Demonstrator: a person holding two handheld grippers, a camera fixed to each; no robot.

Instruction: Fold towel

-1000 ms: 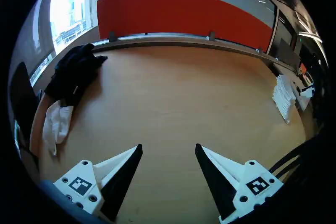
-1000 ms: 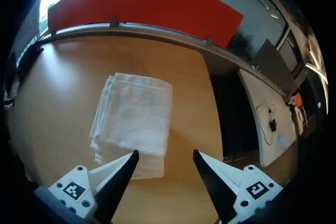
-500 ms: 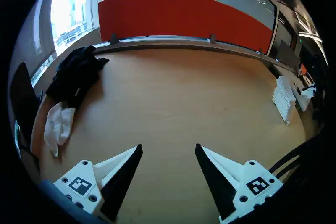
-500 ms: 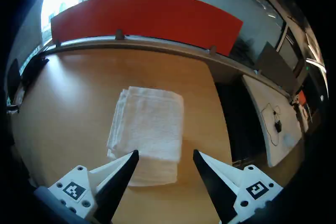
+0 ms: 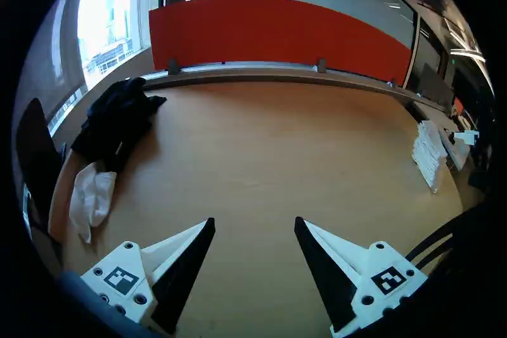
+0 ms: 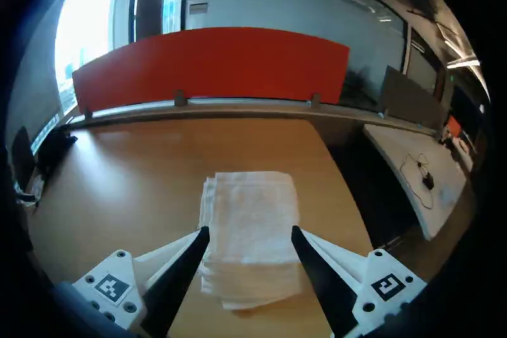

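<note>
A stack of folded white towels [image 6: 250, 233] lies on the wooden table [image 6: 146, 167], straight ahead of my right gripper [image 6: 249, 236]. That gripper is open, its fingers spread to either side of the stack's near part, above it, with nothing gripped. The same stack [image 5: 429, 154] appears at the table's far right edge in the left gripper view. A crumpled white towel [image 5: 92, 195] lies at the left edge there. My left gripper [image 5: 253, 227] hangs open over bare wood, holding nothing.
A heap of dark clothing [image 5: 117, 119] sits left of the table, behind the crumpled towel. A red divider panel [image 5: 279, 33] runs along the far edge. A second desk [image 6: 415, 179] with a cable stands across a gap to the right.
The right gripper has tilted level and swung so the towel stack now lies centred between its fingers. The left gripper's view has shifted only slightly.
</note>
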